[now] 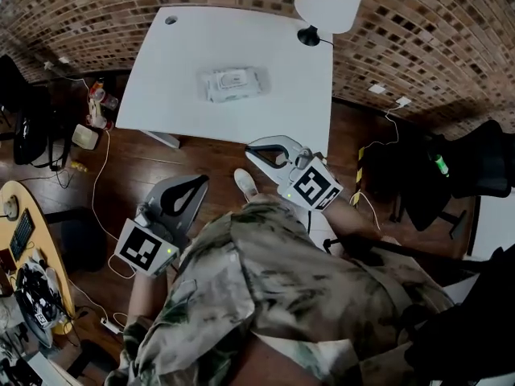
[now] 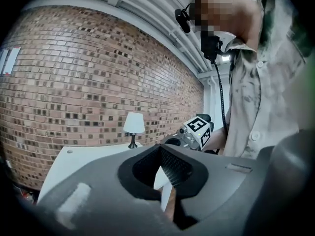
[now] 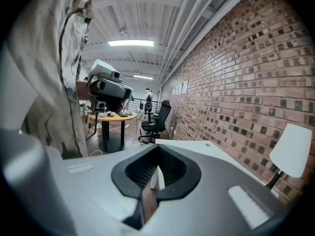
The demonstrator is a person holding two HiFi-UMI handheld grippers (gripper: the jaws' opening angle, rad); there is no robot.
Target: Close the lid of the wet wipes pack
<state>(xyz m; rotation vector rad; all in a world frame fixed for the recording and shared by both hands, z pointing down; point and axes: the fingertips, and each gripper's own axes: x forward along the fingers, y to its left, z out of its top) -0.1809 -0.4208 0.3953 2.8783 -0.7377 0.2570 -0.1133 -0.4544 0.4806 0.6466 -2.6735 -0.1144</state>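
The wet wipes pack lies flat near the middle of the white table, and is too small here to tell how its lid stands. Both grippers hang over the wooden floor, well short of the table and close to the person's body. My left gripper is shut and holds nothing; in its own view the jaws meet at the tips. My right gripper is also shut and empty, just off the table's near edge, with its tips together. Neither gripper view shows the pack.
A white lamp stands at the table's far right corner by the brick wall. Cables trail over the floor at left, near a round desk with clutter. A dark office chair is at right, and the person's shoe is near the table.
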